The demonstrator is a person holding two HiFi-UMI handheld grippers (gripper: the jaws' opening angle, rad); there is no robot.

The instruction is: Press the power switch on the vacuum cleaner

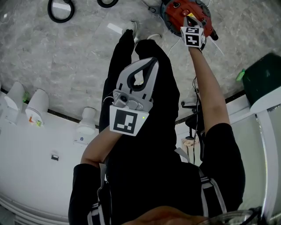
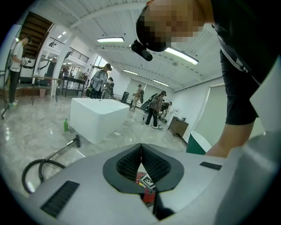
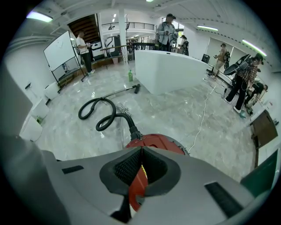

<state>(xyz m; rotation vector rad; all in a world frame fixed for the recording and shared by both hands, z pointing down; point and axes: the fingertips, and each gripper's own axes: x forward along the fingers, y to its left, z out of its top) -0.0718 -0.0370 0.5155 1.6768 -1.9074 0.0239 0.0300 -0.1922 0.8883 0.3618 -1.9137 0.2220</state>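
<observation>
**Vacuum** [image 1: 179,10]: red, round canister, standing on the floor [image 1: 79,57] ahead of the person's feet. It has no marked long axis. The hose [image 3: 105,115] leaves its far edge and coils away to the left in the right gripper view. The switch cannot be singled out on the red top in any view.

**Right tongs** [image 3: 141,152]: pressed together, tips meeting, nothing pinched. The arm is stretched forward and down. The marker cube [image 1: 193,37] on these tongs sits at the canister's near rim in the head view. The red top shows just below and ahead of the tips. Contact with the top can be neither confirmed nor ruled out.

**Left tongs** [image 1: 150,62]: likewise pressed together and empty, held back near the torso, well apart from the vacuum. The left gripper view shows, through the gap behind the tips, only the other marker cube and a sliver of red beyond it.

**Assessment:** the right hand is the nearer by a clear margin and is the one placed for the press. The vacuum lies straight ahead of and beneath its closed tips, so the coming move is judged to be a short push downward along the tongs' own line.

**Risk:** with the switch unlocated, the tips may land on bare casing, and the rounded top could let them slip.
</observation>
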